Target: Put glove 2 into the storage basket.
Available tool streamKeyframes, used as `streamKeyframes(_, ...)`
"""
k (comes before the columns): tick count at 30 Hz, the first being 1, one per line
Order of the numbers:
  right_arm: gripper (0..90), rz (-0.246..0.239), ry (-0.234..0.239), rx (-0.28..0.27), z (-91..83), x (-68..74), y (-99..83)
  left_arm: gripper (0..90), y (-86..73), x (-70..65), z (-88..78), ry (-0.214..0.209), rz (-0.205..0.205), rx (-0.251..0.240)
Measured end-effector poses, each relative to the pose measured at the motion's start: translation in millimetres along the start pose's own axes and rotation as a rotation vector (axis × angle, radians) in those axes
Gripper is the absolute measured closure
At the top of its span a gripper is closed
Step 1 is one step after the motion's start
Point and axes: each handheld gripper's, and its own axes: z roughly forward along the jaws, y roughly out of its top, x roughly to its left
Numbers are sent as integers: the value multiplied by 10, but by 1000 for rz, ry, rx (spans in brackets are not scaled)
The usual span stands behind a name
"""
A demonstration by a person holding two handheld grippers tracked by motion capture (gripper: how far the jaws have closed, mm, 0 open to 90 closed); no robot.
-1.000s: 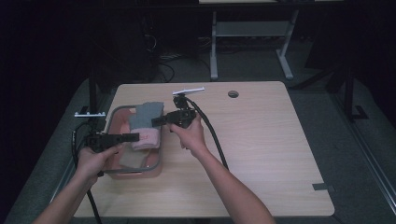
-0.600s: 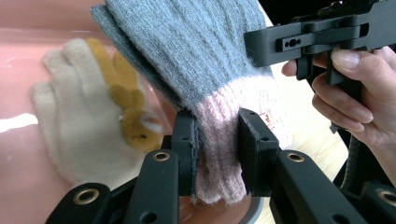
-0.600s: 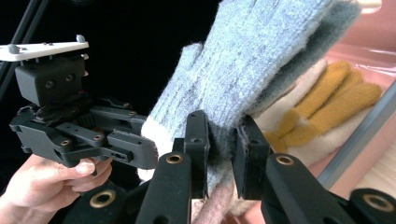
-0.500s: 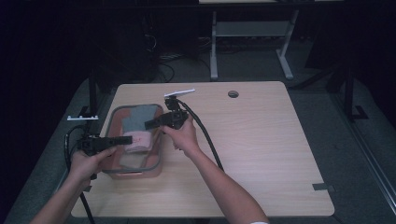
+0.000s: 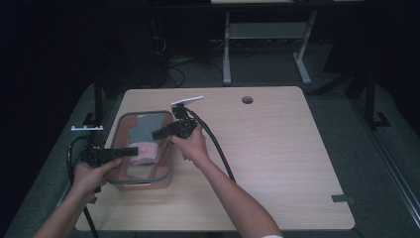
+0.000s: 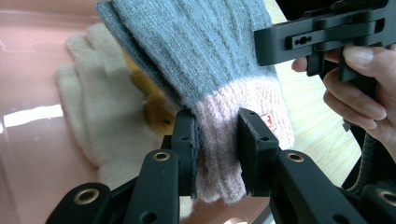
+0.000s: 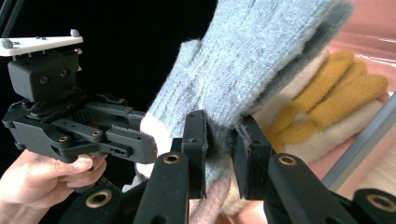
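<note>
A grey knit glove (image 5: 143,130) with a pink cuff hangs over a pink bin (image 5: 143,113) at the table's left. My left gripper (image 5: 132,150) is shut on the pink cuff (image 6: 217,126), pads pressed into the knit. From the other side my right gripper (image 5: 157,134) pinches the glove's grey edge (image 7: 222,126); its jaws have just eased open slightly, with the knit still squeezed between the pads. In the bin lies a cream glove (image 6: 93,102) with mustard-yellow fingertips (image 7: 336,93).
The bin's grey rim (image 7: 364,135) runs just under the right gripper. A round cable hole (image 5: 247,99) sits at the table's far middle, a strip of tape (image 5: 342,198) near the front right corner. A white desk frame (image 5: 267,34) stands beyond the table.
My right hand has shifted a little left and lower, toward the bin, with the glove in its jaws. The left gripper has stayed put on the cuff.
</note>
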Motion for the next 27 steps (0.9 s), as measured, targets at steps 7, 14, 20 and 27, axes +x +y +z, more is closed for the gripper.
streamKeyframes(7,762,13,-4,-16,-70,-33,15,709,-103,142,86,54,-19,45)
streamKeyframes(14,761,-7,-24,-14,-132,-18,5,704,-121,166,152,112,-7,93)
streamKeyframes(20,756,-10,-23,-22,-180,-26,-11,649,-103,150,149,134,13,100)
streamKeyframes(27,748,0,-25,-34,-251,-73,-49,564,-31,103,115,141,25,96)
